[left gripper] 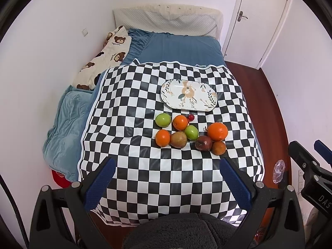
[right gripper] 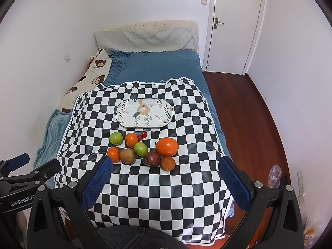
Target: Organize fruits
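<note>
Both the left gripper (left gripper: 166, 184) and the right gripper (right gripper: 165, 183) hang over the near end of the bed with jaws spread wide, holding and touching nothing. The fruits (left gripper: 186, 132) sit clustered on the checkered cloth (left gripper: 145, 186), just in front of the plate (left gripper: 211, 101).

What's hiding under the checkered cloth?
The checkered cloth lies on a bed: blue sheet shows beyond its far edge, a blue blanket at its left. What lies directly beneath it is covered, so I can't tell.

Both wrist views look down from the foot of the blue-sheeted bed (left gripper: 180, 47) — sharing the black-and-white checkered cloth (right gripper: 145, 186).
</note>
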A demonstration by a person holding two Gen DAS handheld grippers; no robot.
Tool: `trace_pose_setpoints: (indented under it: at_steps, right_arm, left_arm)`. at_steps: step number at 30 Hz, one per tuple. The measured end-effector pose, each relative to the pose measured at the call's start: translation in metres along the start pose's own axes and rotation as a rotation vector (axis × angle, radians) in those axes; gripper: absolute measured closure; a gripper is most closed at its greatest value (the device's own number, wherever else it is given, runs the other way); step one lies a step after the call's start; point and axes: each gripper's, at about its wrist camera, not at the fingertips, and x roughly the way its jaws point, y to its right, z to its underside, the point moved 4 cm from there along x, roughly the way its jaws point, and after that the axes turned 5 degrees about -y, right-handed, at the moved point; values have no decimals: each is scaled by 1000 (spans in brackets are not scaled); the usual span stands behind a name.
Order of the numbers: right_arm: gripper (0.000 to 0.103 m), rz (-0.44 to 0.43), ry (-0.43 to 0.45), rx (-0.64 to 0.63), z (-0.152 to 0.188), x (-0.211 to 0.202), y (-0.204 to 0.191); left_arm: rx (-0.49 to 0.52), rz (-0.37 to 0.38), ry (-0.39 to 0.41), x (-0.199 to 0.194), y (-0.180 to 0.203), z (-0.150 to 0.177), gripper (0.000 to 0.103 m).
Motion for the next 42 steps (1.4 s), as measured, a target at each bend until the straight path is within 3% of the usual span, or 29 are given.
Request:
trace_pose_setpoints:
  at_steps: [42]
  right_arm:
    - [0, -11, 8, 6, 1, -4, -4]
  left_arm:
    - [-1, 10, 18, -2, -1, 2, 0]
